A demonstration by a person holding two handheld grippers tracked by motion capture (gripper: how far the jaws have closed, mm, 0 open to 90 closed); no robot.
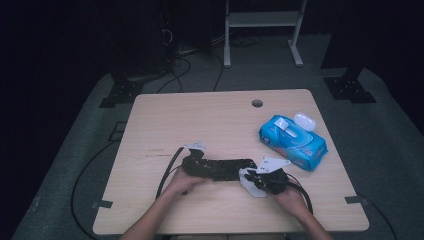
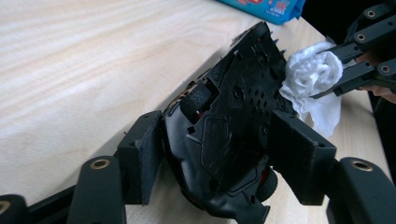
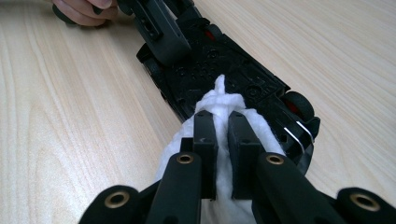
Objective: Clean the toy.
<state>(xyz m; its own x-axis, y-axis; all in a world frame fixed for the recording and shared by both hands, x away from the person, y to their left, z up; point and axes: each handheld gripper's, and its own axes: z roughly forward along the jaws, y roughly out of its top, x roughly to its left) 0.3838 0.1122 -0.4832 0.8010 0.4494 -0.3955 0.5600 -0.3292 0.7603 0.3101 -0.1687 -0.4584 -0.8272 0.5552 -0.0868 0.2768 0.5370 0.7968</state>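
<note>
A black toy car (image 2: 233,116) lies belly-up and tilted, its flat underside and a wheel facing the camera in the left gripper view. My left gripper (image 2: 219,149) is shut on it, one pad on each flank. In the high view the car (image 1: 225,168) is near the table's front edge, between my left gripper (image 1: 197,162) and my right gripper (image 1: 255,177). My right gripper (image 3: 223,123) is shut on a bunched white wipe (image 3: 219,105), whose tip rests against the car's underside (image 3: 243,70). From the left gripper view the wipe (image 2: 310,77) touches the car's far end.
A blue pack of wet wipes (image 1: 292,142) lies at the right of the wooden table (image 1: 200,115), with a small white case (image 1: 304,120) behind it. A round cable hole (image 1: 257,103) sits near the far edge. Black cables trail off the front.
</note>
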